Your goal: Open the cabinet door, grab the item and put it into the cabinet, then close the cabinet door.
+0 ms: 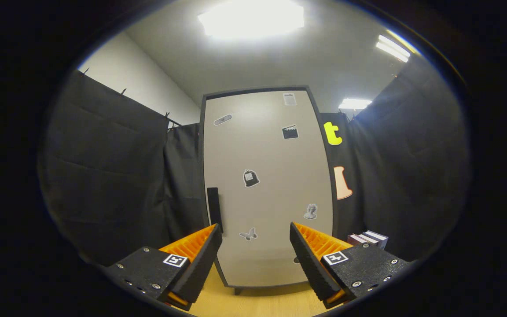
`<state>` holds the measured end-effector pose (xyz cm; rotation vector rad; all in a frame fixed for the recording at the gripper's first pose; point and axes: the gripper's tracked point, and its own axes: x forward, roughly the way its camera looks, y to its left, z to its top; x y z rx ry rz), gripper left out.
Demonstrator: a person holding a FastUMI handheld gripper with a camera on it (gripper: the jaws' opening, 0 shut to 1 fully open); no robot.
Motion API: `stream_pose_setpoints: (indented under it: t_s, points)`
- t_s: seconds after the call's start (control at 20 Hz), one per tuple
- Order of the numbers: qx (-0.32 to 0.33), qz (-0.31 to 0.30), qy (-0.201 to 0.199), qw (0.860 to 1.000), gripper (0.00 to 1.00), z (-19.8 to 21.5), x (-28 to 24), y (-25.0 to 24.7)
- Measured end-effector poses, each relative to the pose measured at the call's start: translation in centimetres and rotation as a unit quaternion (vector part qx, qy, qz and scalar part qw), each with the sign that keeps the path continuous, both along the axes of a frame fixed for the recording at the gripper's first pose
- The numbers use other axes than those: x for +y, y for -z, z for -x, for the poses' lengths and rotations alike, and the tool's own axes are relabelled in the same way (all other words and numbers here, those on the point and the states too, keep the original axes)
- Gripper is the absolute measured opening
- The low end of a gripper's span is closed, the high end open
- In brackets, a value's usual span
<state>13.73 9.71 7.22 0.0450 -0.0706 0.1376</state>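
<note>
Hovering with its two fingers spread wide and nothing between them, the claw [255,253] faces the cabinet door [266,189] head-on. That door is shut, a pale tall panel in a dark frame, dotted with small stickers: a butterfly low down just ahead of the fingers, a bust near the right finger, a bag-shaped one at mid-height, a clapperboard higher up. The dark vertical handle [214,208] sits along the door's left edge, just above the tip of the left finger [200,259]. The cabinet stands on short feet on the wooden desk [258,304].

To the right of the cabinet, beyond the right finger [308,259], a small stack of books [368,239] rests low down; I judge these to be the item to stow, though I cannot be sure.

Opening the door looks like the step in hand. To do it well, the person should shift the claw left and up so the handle falls squarely between the fingers, close firmly on its middle, then pull along an arc around the right-hand edge, where the hinges seem likely to be, rather than straight back. Swinging it fully open would leave room for the books.

Black cloth walls [112,176] surround the booth, with bright ceiling lights [251,18] overhead.
</note>
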Motion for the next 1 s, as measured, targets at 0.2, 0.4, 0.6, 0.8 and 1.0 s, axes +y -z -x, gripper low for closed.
stream_pose_setpoints:
  t_s: [0.2, 0.4, 0.6, 0.8, 1.0]
  points:
    - [0.005, 0.001, -0.023, 1.0, 0.96, -3.5, 2.5, -0.1]
    - [0.004, 0.0, -0.042, 0.999, 0.95, -7.0, 5.3, -0.6]
    - [0.007, 0.001, -0.056, 0.998, 0.94, -10.5, 8.0, -0.6]
    - [0.029, 0.008, -0.061, 0.998, 0.89, -13.9, 9.9, 0.6]
    - [0.064, 0.013, -0.069, 0.995, 0.81, -16.5, 11.4, 2.7]
